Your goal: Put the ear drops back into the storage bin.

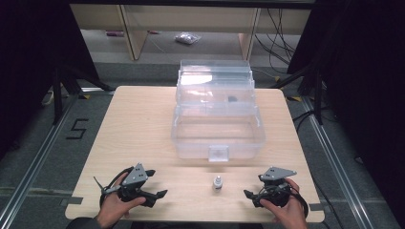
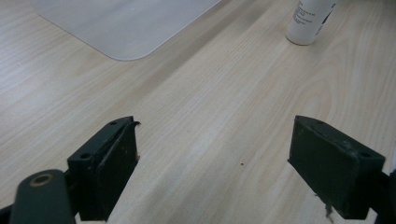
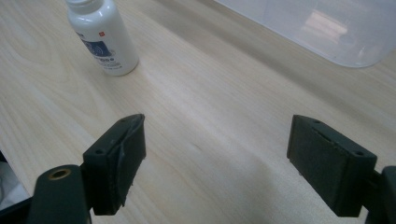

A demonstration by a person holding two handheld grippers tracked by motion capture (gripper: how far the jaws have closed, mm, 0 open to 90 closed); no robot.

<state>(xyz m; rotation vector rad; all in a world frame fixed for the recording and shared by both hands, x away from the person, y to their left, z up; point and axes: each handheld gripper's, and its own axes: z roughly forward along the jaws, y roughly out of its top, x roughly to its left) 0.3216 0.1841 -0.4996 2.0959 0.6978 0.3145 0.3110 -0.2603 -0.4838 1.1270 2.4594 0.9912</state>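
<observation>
While both stand released over the wooden table (image 1: 133, 124), the left gripper (image 1: 154, 183) and right gripper (image 1: 252, 187) flank a small white bottle (image 1: 218, 183); a clear plastic box (image 1: 217, 119) sits beyond them.

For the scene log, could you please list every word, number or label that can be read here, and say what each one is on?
"5": in black on the grey floor left of the table, at.
Label on the small white bottle: a dark blue patch, a small red mark and lines of print, too blurred to read.
Same bottle in the left gripper view: fine print, too small to read.
Clear plastic box: no text to be read.
</observation>
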